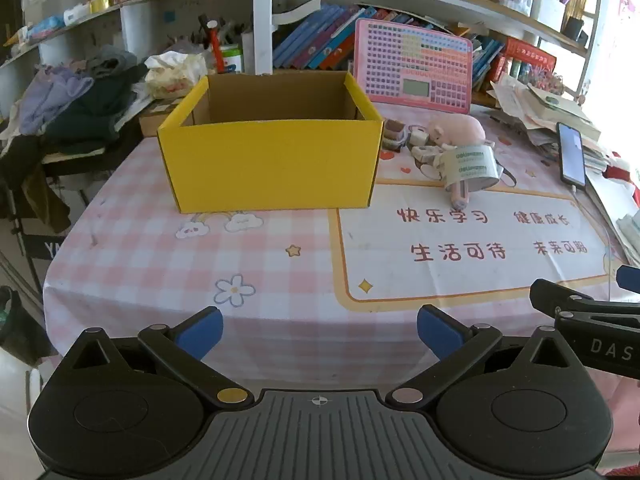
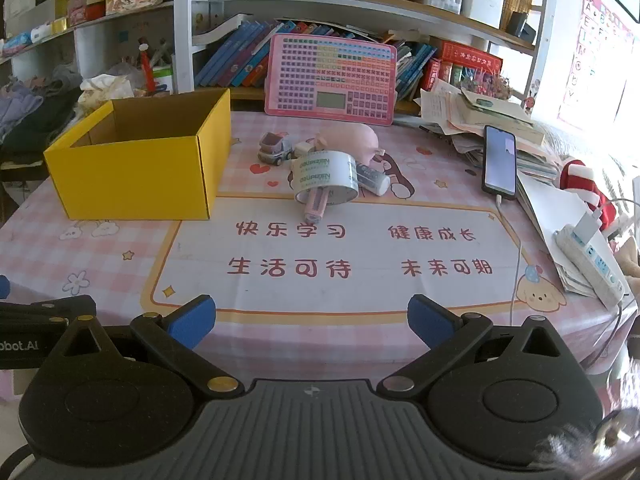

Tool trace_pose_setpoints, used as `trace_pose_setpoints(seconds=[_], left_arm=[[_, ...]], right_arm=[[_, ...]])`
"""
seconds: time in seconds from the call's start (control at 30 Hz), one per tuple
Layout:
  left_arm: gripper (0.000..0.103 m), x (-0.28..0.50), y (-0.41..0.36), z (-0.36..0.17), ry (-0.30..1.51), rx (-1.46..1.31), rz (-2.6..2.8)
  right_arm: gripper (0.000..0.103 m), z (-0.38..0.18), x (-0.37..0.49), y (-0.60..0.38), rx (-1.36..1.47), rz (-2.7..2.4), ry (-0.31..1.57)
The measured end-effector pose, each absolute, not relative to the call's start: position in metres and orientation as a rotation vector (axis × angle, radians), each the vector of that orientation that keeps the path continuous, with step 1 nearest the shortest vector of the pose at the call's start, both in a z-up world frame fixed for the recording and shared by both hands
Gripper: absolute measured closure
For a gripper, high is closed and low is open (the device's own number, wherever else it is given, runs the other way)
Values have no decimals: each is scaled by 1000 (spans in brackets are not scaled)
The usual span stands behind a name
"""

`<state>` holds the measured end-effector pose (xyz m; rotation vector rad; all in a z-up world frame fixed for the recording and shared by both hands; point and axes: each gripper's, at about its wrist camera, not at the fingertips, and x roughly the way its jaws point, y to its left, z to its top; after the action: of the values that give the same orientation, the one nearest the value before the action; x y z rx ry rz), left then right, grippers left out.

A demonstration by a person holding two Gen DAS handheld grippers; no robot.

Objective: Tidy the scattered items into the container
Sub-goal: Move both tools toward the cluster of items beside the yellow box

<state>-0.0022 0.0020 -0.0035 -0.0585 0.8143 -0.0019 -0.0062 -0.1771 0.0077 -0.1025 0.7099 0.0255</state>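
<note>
Nearest, the left tool [image 1: 320,334] and the right tool [image 2: 311,322] are held low over the near edge of the table [image 2: 280,344], both spread wide with nothing between the blue pads. Farther back, a yellow box [image 1: 272,164] is set open-topped on the pink checked cloth, nothing seen inside it. To its right a small heap is gathered — a roll of tape [image 2: 326,178] resting over a pink pen [image 2: 316,204], a toy truck [image 2: 274,149] just behind, a pink pig toy [image 2: 354,140] beyond. A phone [image 2: 500,164] is propped at the right, on a cable. Behind all this a pink keyboard toy [image 2: 330,80] is leaned against the bookshelf [image 2: 360,0].
</note>
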Motion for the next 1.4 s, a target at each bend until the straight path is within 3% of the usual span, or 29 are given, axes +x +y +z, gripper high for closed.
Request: trace_pose_setpoints(seconds=[1.4], left_arm=[[0,1,0,-1,803,-45,-40]], right_arm=[[0,6,-1,-178,-69,37,734]])
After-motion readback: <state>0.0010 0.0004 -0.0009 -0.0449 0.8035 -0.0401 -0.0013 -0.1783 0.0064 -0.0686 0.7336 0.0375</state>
